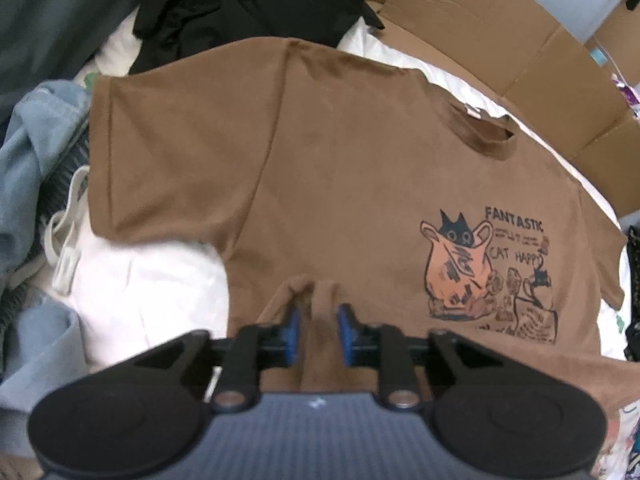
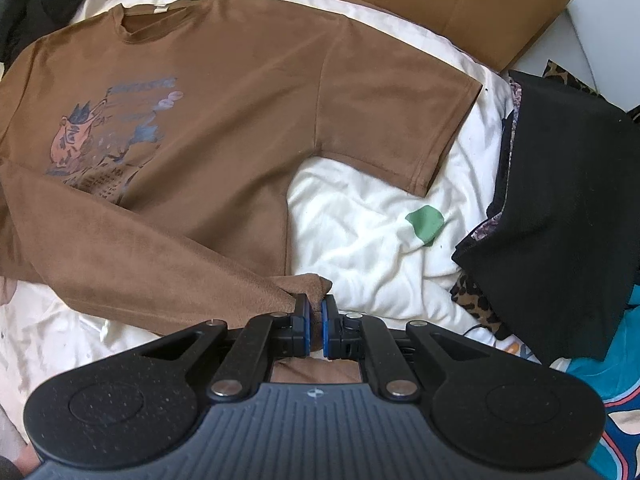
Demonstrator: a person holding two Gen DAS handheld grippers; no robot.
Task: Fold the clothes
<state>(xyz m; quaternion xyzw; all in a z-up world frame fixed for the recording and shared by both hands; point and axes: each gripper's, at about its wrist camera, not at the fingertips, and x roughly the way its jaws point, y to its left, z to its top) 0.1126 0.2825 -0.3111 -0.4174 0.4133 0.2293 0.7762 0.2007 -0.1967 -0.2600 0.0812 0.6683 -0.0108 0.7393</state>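
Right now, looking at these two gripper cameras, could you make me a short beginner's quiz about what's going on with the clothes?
1. True or false: the brown short-sleeved cat-print T-shirt lies face up, its print showing.
2. Multiple choice: what does the right gripper pinch? A) the collar B) a bunched bit of the shirt's bottom edge C) the green patch on the white bedding
3. Fill in: behind the shirt stands a flattened brown ____ box.

Key: 1 true. 2 B; the left gripper likewise has brown cloth bunched between its blue pads. 3 cardboard.
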